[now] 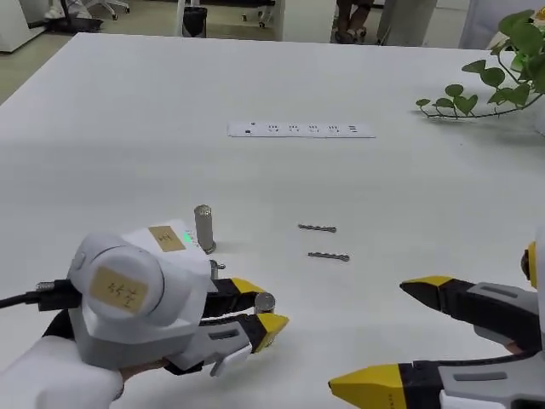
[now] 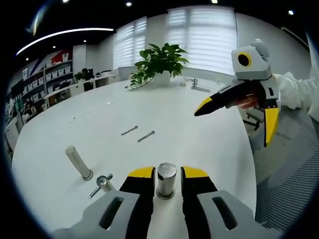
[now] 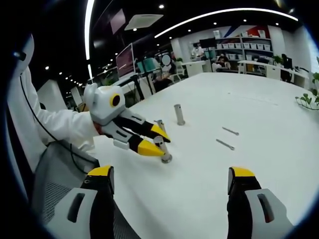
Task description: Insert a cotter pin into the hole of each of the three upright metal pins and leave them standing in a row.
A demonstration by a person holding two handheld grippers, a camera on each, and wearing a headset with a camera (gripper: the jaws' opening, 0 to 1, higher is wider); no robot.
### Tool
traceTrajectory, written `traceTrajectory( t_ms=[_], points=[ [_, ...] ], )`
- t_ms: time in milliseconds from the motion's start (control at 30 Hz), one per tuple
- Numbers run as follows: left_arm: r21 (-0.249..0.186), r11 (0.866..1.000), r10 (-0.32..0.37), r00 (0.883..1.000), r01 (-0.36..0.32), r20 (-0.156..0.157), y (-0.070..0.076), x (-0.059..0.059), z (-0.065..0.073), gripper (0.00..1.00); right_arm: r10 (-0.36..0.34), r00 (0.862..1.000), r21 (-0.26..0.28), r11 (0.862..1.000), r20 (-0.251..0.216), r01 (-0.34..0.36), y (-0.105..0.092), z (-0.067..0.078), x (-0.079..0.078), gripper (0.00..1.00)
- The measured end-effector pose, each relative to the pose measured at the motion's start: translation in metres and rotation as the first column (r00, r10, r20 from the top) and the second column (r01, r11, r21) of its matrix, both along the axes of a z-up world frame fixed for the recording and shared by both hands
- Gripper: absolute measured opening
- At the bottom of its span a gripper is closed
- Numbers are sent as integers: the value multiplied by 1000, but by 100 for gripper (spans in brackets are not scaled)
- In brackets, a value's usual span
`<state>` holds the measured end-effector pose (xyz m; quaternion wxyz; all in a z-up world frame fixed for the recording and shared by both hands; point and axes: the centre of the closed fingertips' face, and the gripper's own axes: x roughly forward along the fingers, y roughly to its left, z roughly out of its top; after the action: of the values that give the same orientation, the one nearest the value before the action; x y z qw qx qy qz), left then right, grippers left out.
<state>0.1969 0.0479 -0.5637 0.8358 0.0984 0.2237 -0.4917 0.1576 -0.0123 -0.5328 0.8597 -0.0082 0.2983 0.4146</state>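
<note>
White counter (image 1: 358, 179) is carrying everything. Left gripper (image 2: 167, 172) is sitting low on it, jaws clenched on one upright metal pin (image 2: 166, 183). I'm reading that as steadying the pin so it isn't tipping while a cotter pin is going in. Right gripper (image 1: 368, 335) is hanging off to the right of that held pin, jaws spread wide and carrying nothing, probably being kept free to fetch a cotter pin. Second upright pin (image 1: 203, 228) is standing beyond the held pin, apart from it. A third, shorter piece (image 2: 101, 184) is lying on its side just left of the held pin; can't tell what state it's in. Two cotter pins (image 1: 317, 228) are lying loose beyond and right of the held pin, neither inserted yet.
</note>
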Motion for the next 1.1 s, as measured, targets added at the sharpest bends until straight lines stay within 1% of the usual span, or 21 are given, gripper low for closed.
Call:
traceTrajectory(
  t_ms=[67, 100, 167, 233, 267, 300, 333, 400, 467, 533, 633, 700, 767, 833, 900, 967, 1000, 1033, 1067, 1100],
  points=[
    [-6, 1000, -19, 1000, 19, -2, -1, -3, 5, 25, -1, 1000, -1, 1000, 1, 1, 0, 0, 0, 93],
    [-8, 999, -31, 1000, 31, 2, -2, -5, 7, 28, -2, 1000, -1, 1000, 2, 2, -1, 0, 0, 93],
    [-32, 998, -52, 999, 52, -7, -3, -10, 12, 34, -3, 1000, 1, 1000, 3, 3, -1, 1, 1, 93],
    [-40, 997, -70, 998, 70, 3, -1, -14, 16, 41, -2, 1000, -2, 1000, 3, 2, -1, 1, 1, 93],
    [-44, 996, -81, 997, 81, 2, 0, -17, 17, 44, -2, 1000, -2, 1000, 3, 2, -1, 1, 1, 93],
    [-58, 994, -92, 996, 92, -11, 1, -21, 18, 46, -2, 1000, -1, 1000, 4, 2, -1, 1, 1, 93],
    [-67, 993, -100, 995, 99, -15, 3, -24, 20, 47, -2, 1000, 0, 1000, 3, 2, -1, 1, 1, 92],
    [-75, 990, -117, 993, 116, -14, 5, -30, 22, 47, 0, 1000, -4, 1000, 4, 0, -1, 1, 1, 92],
    [-85, 987, -136, 990, 133, -26, 10, -36, 25, 49, 1, 1000, -5, 1000, 4, -1, -1, 1, 1, 92],
    [-89, 984, -158, 986, 153, -47, 15, -43, 26, 57, 0, 1000, -3, 1000, 5, 0, -1, 1, 2, 92],
    [-82, 984, -161, 986, 158, -42, 23, -47, 28, 71, 0, 1000, -8, 1000, 7, 0, -2, 0, 3, 92],
    [-72, 985, -161, 986, 158, -46, 27, -49, 27, 78, -1, 1000, -6, 1000, 8, 1, -2, 0, 3, 91],
    [-65, 986, -158, 986, 155, -54, 34, -50, 25, 79, -3, 1000, -5, 1000, 6, 3, -2, 0, 3, 91],
    [-66, 990, -127, 990, 123, -62, 40, -48, 24, 79, -3, 1000, -6, 1000, 5, 3, -2, 0, 3, 91],
    [-59, 992, -118, 991, 114, -61, 46, -48, 23, 80, -3, 1000, -9, 1000, 5, 3, -2, 0, 3, 91],
    [-65, 994, -96, 993, 92, -69, 52, -47, 22, 85, -3, 1000, -9, 1000, 4, 3, -2, 0, 2, 91],
    [-70, 994, -86, 994, 81, -73, 55, -47, 22, 89, -4, 1000, -9, 1000, 4, 5, -2, 0, 3, 91],
    [-70, 995, -76, 995, 71, -70, 57, -46, 22, 91, -5, 1000, -10, 1000, 3, 5, -2, -1, 3, 91],
    [-61, 997, -51, 996, 47, -73, 61, -44, 21, 94, -5, 1000, -12, 1000, 3, 5, -2, -1, 3, 91],
    [-60, 997, -44, 996, 39, -76, 63, -43, 20, 96, -5, 1000, -13, 1000, 3, 5, -2, -1, 2, 91]
  ],
)
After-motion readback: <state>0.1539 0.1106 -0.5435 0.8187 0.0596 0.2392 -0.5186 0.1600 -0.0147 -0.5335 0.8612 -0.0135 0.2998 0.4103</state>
